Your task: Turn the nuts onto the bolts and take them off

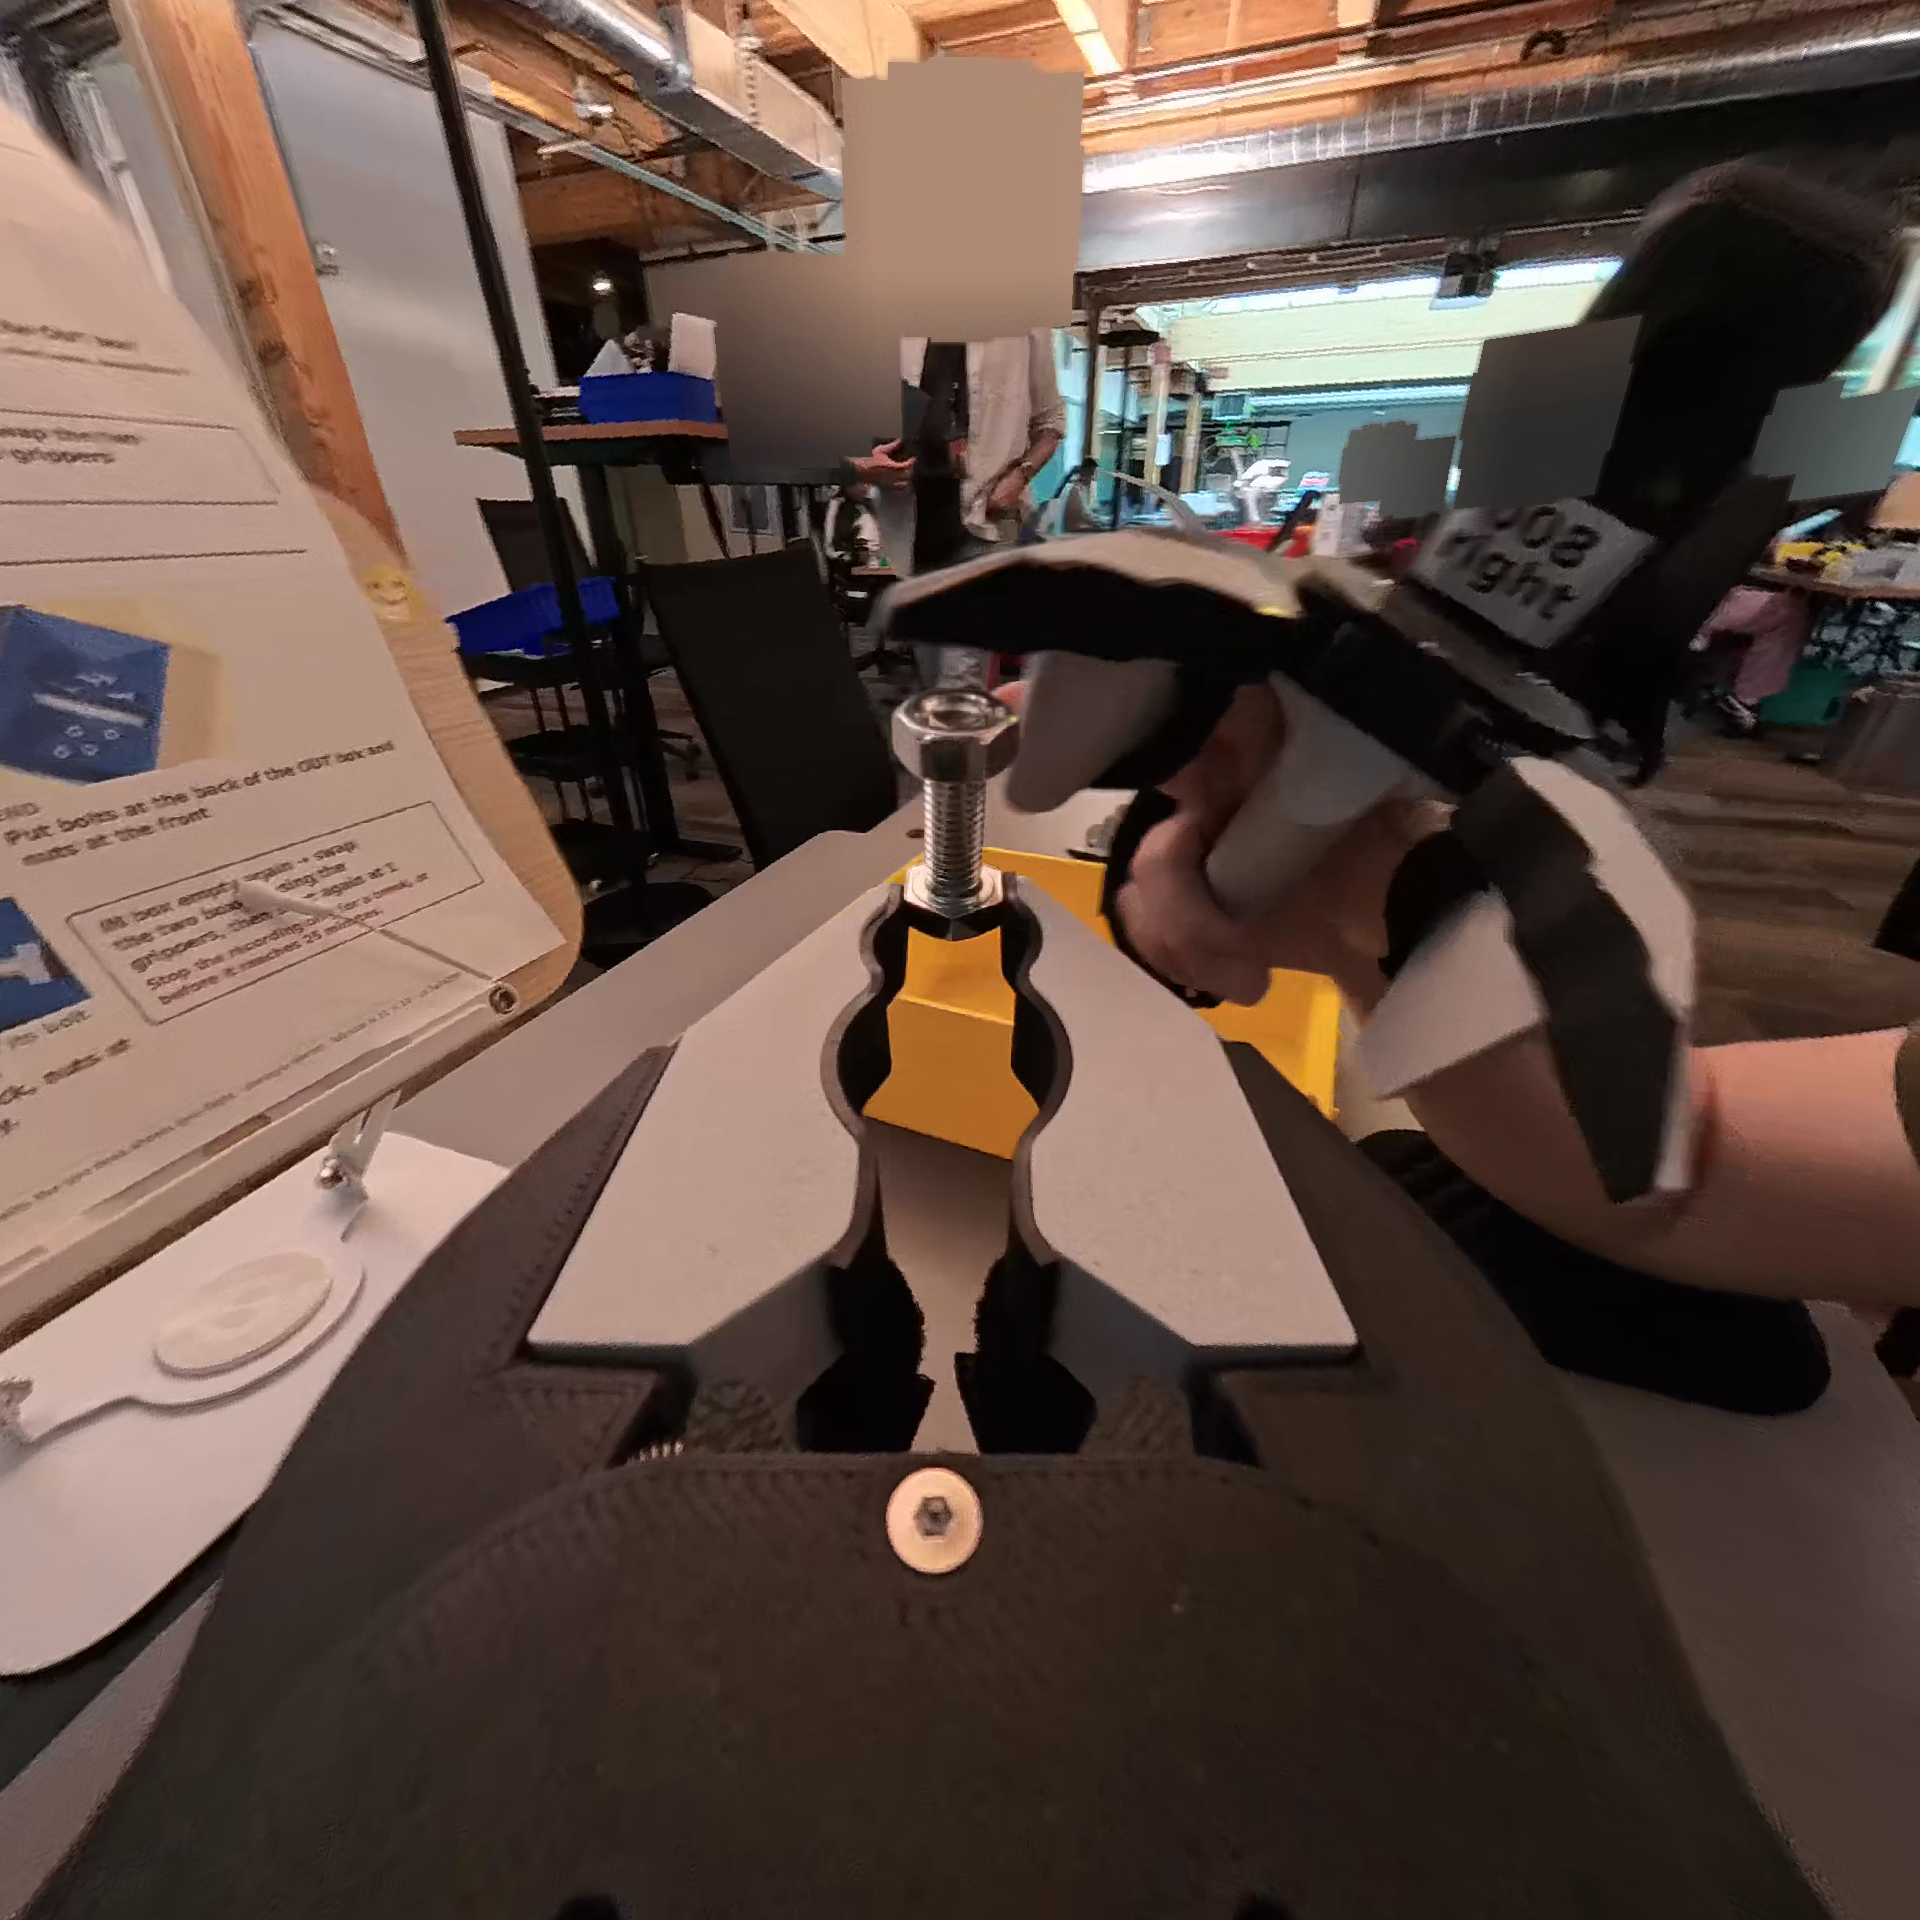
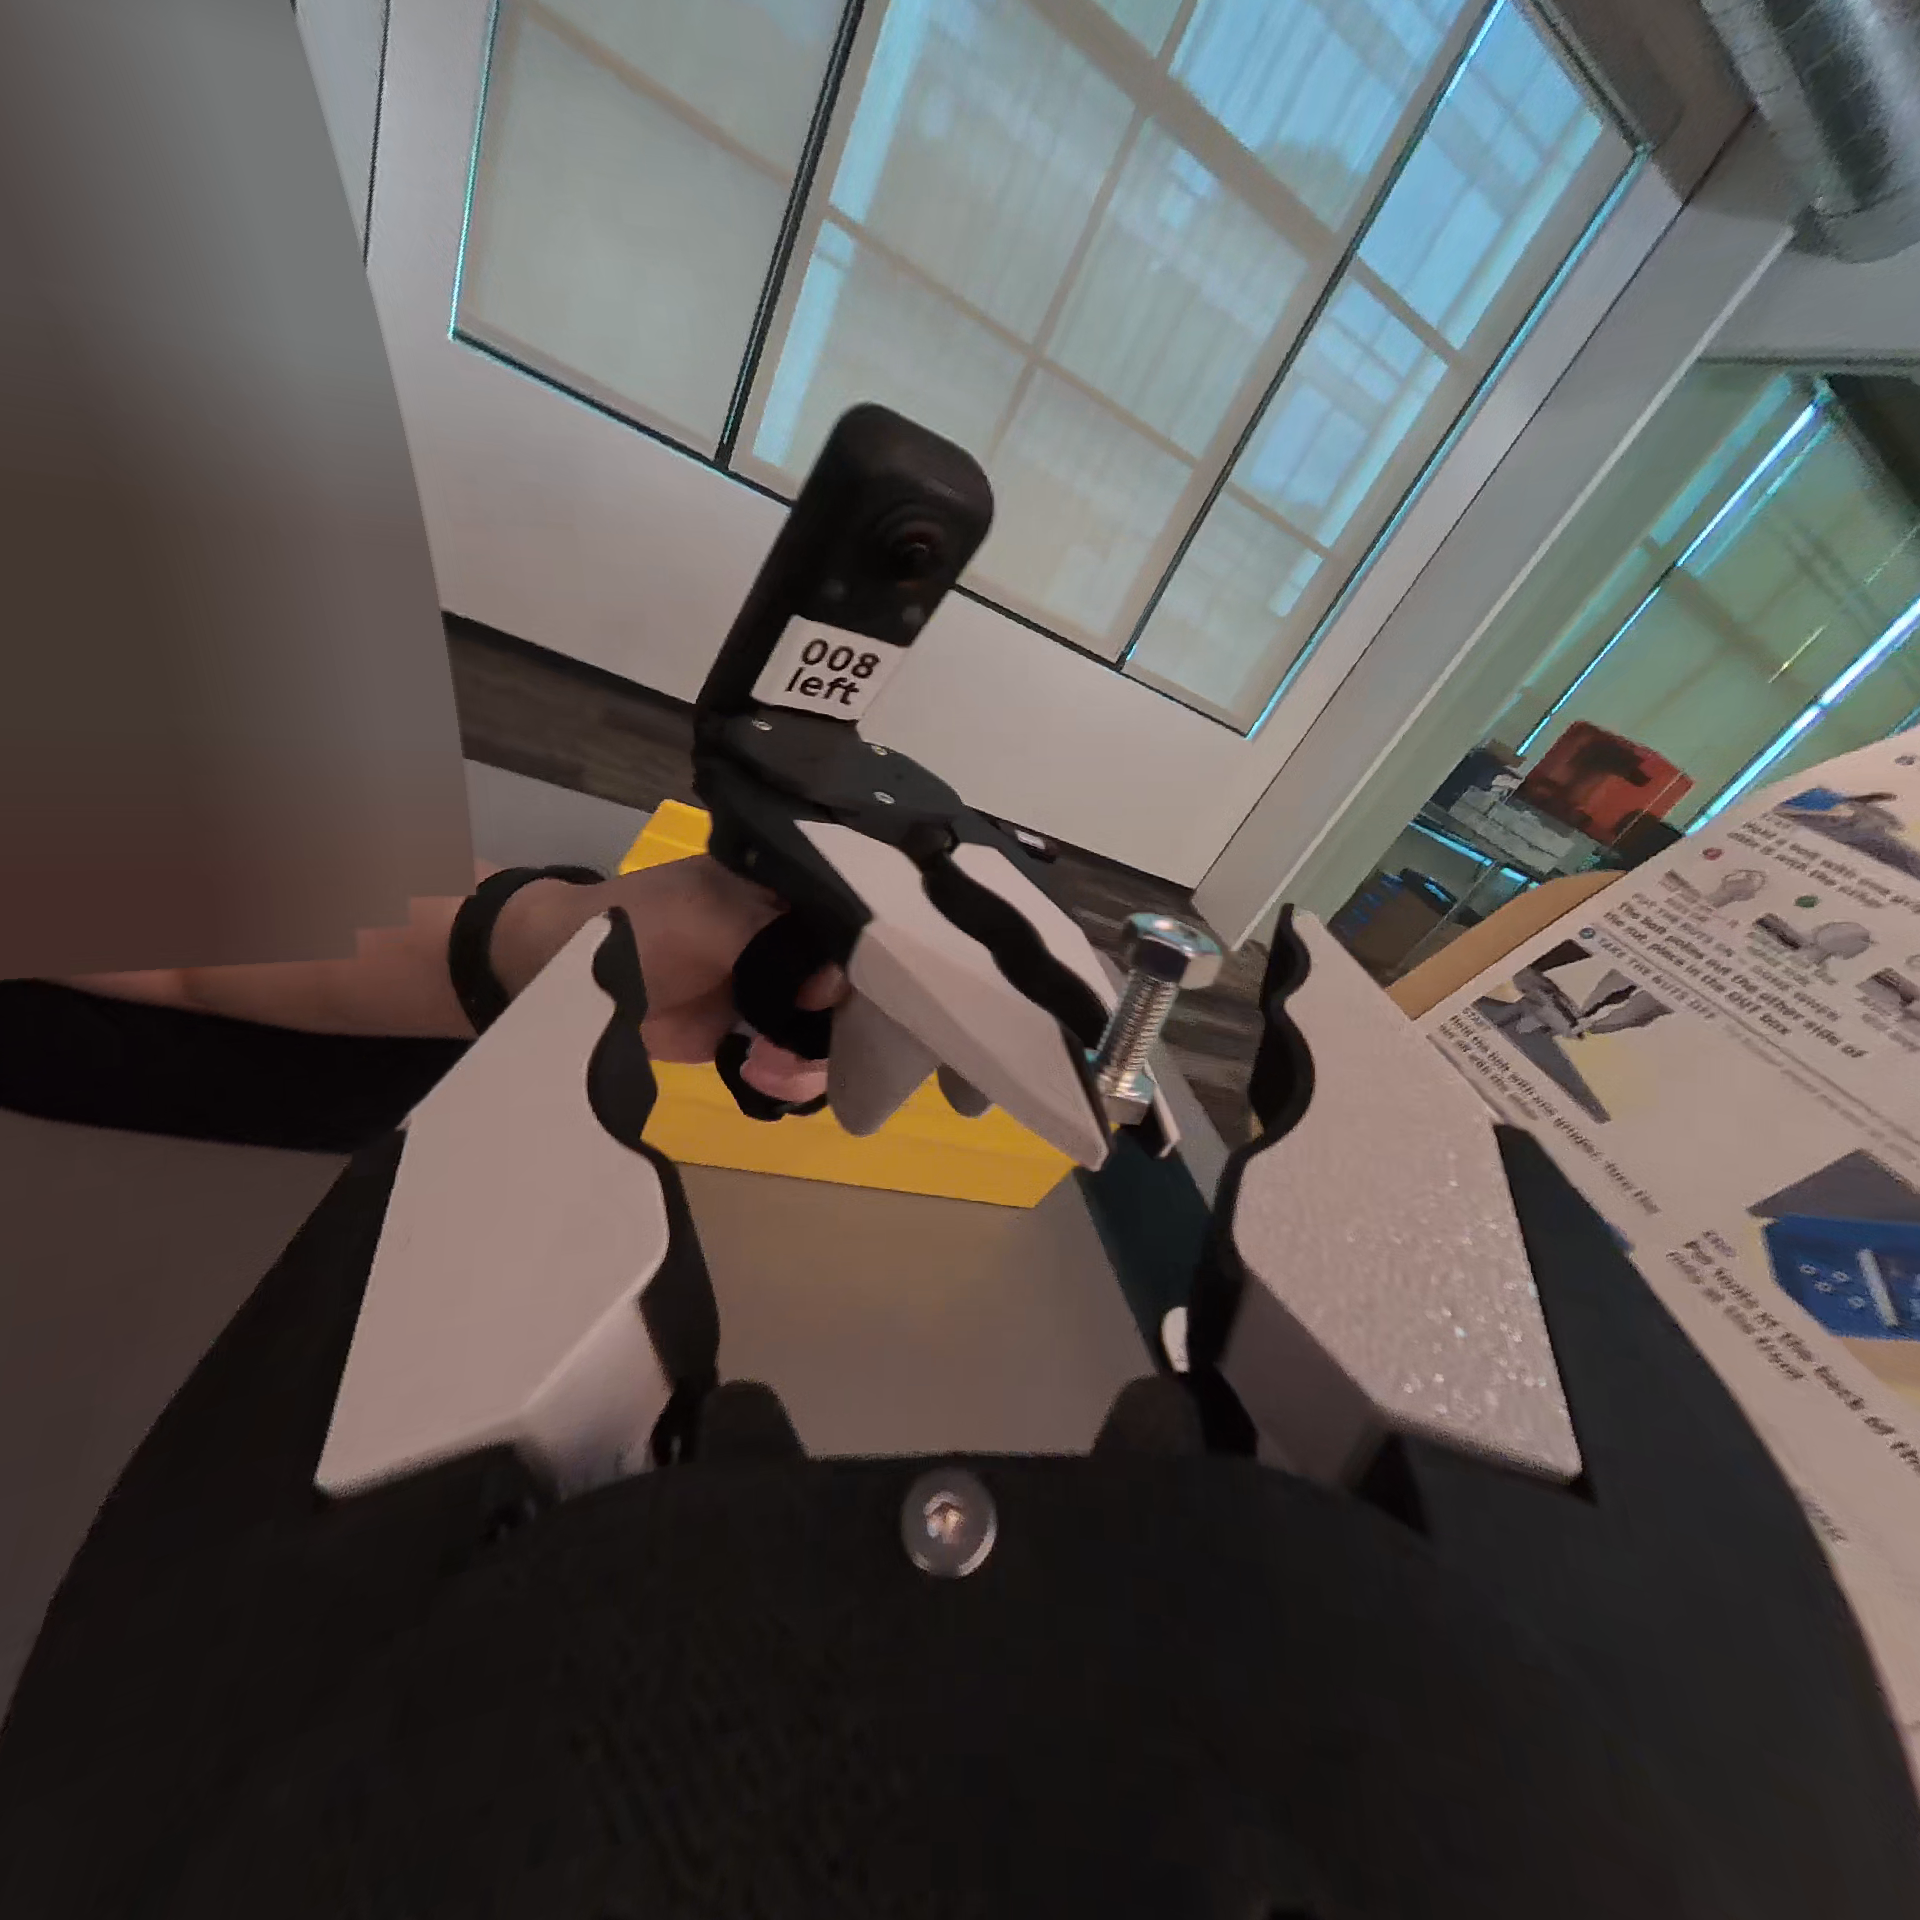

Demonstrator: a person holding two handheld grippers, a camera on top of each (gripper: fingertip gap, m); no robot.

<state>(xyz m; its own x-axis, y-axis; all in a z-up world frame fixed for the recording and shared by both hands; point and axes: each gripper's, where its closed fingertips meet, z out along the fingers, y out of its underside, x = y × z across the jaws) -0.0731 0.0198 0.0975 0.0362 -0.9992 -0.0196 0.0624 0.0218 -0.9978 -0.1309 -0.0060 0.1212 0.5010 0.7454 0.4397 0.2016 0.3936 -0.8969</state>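
Left wrist view: the left gripper (image 1: 953, 914) is clamped on a nut (image 1: 953, 900) threaded onto an upright bolt (image 1: 954, 790), head on top, above a yellow bin (image 1: 961, 1049) on the tabletop (image 1: 790, 883). The right gripper (image 1: 977, 665) hovers beside the bolt head; an instruction sheet (image 1: 208, 727) stands left.

Right wrist view: the right gripper (image 2: 945, 966) is spread wide, holding nothing. Beyond its fingers, the left gripper (image 2: 1117, 1091) pinches the nut (image 2: 1122, 1081) under the bolt (image 2: 1148, 997), with the yellow bin (image 2: 862, 1143) behind.
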